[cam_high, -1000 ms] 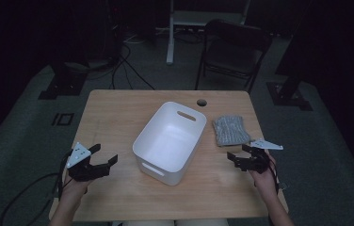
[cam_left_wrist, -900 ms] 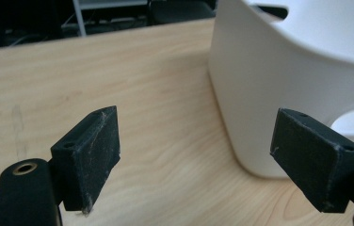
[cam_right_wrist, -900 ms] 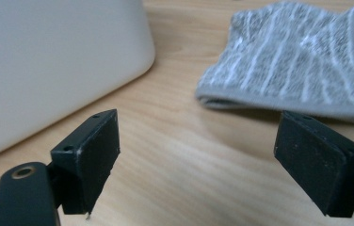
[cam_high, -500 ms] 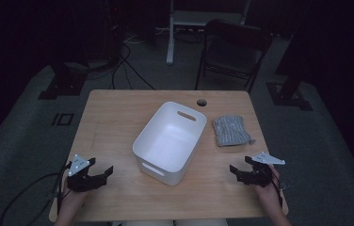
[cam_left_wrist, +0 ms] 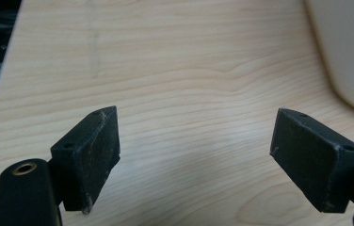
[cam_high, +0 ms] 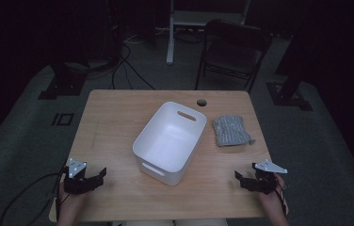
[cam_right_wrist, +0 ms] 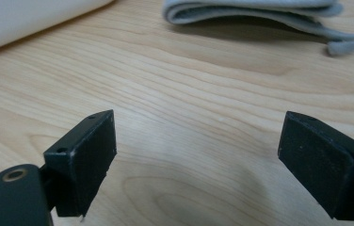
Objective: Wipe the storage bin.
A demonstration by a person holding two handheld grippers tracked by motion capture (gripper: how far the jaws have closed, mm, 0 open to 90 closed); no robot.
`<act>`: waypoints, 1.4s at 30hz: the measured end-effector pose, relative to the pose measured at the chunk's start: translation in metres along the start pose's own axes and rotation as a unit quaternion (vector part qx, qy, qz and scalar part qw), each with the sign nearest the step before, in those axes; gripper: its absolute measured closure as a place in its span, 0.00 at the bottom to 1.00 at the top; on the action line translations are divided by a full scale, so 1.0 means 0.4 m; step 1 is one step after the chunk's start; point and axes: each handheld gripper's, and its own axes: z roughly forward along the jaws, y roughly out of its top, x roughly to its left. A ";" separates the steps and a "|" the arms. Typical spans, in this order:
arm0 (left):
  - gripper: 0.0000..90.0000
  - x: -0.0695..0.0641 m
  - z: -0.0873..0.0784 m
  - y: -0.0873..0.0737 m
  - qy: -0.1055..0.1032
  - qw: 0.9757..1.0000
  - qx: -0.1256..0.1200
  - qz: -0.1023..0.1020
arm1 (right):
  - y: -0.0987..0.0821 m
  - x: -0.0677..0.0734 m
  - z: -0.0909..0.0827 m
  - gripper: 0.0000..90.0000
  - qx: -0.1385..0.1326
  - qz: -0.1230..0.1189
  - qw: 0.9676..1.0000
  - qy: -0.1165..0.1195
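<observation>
Wooden and pale, the surface (cam_high: 118, 122) sits in a dim room. At its near edge, the left tool (cam_high: 100, 173) rests low at the left corner, jaws spread wide with nothing but bare wood between them. The right tool (cam_high: 239, 177) is at the near right corner, also gaping and empty. Between them and further in stands a white bin (cam_high: 170, 141), set at an angle. Just right of it lies a folded grey cloth (cam_high: 230, 131), ahead of the right tool. Beyond, a dark chair (cam_high: 234, 49) stands on the floor.
</observation>
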 end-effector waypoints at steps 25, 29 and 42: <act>0.18 0.015 0.038 -0.031 0.061 0.997 0.044 -0.003 | 0.000 -0.007 0.038 0.13 0.061 0.042 0.993 -0.090; 0.18 0.014 0.046 -0.036 0.066 0.996 0.052 -0.004 | 0.000 -0.006 0.038 0.13 0.061 0.042 0.993 -0.090; 0.18 0.021 0.055 -0.032 0.067 0.995 0.067 -0.020 | 0.000 -0.007 0.038 0.13 0.061 0.042 0.993 -0.090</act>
